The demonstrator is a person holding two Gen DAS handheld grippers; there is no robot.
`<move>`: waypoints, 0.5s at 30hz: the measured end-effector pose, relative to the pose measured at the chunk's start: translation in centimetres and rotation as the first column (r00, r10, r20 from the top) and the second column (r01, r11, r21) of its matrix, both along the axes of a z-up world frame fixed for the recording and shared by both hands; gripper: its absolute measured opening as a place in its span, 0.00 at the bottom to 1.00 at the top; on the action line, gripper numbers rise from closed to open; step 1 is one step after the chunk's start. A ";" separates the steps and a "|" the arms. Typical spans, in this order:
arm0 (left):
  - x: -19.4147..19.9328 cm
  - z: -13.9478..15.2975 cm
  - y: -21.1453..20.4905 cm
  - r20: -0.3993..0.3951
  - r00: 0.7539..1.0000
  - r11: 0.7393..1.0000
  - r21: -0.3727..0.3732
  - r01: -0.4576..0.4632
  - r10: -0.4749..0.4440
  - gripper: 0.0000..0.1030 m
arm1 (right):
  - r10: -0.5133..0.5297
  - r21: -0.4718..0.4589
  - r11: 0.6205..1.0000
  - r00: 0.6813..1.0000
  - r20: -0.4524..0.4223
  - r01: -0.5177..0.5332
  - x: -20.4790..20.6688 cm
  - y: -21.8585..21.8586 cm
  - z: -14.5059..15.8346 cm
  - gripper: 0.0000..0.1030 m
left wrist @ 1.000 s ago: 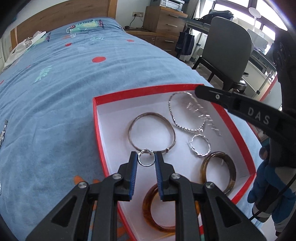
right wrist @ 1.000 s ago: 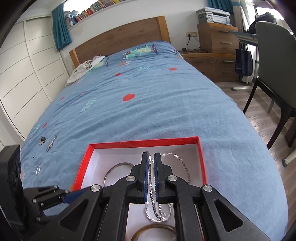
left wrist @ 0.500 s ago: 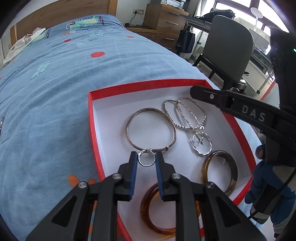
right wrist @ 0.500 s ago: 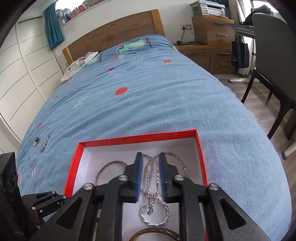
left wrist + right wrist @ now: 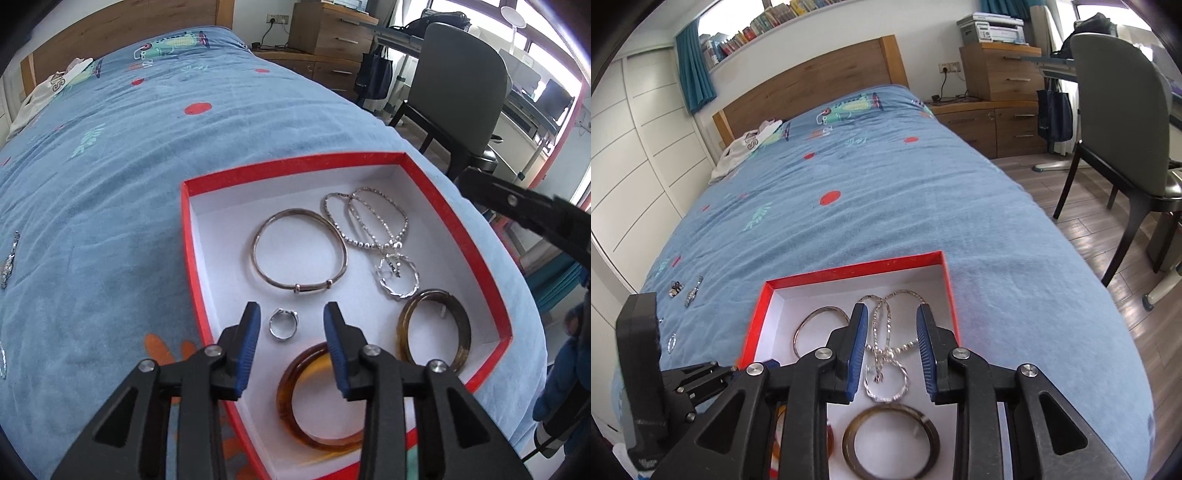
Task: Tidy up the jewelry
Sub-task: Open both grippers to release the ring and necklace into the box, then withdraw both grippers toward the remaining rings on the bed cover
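Note:
A red box with a white inside sits on the blue bed. In it lie a silver ring, a thin metal bangle, silver chain necklaces, a twisted silver ring, a dark horn bangle and an amber bangle. My left gripper is open, its jaws either side of the silver ring. My right gripper is open above the necklaces.
Loose jewelry pieces lie on the bedspread at the left. A grey chair and a wooden dresser stand right of the bed. White clothing lies by the headboard.
My left gripper opened and let the silver ring drop onto the box floor. My right gripper opened wider and released the necklace, which now lies in the box.

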State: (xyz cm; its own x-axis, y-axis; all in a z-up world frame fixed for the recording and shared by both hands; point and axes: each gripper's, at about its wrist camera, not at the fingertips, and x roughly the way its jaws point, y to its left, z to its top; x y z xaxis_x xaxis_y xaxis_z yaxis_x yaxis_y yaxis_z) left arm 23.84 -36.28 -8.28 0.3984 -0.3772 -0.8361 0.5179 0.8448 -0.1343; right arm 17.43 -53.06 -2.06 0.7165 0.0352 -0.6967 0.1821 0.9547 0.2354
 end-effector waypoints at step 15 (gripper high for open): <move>-7.0 10.8 6.4 0.185 0.974 0.991 -0.026 -0.131 0.134 0.42 | 0.032 -0.039 0.999 0.995 0.090 -0.029 -8.5 4.8 6.3 0.55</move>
State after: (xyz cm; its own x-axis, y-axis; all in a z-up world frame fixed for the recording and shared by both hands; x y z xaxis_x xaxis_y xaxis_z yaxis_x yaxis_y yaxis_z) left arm 16.88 -29.84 2.54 0.5936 -0.3211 -0.7380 0.4184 0.9064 -0.0578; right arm 8.97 -48.30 4.20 0.7756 0.0329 -0.6304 0.1325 0.9679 0.2136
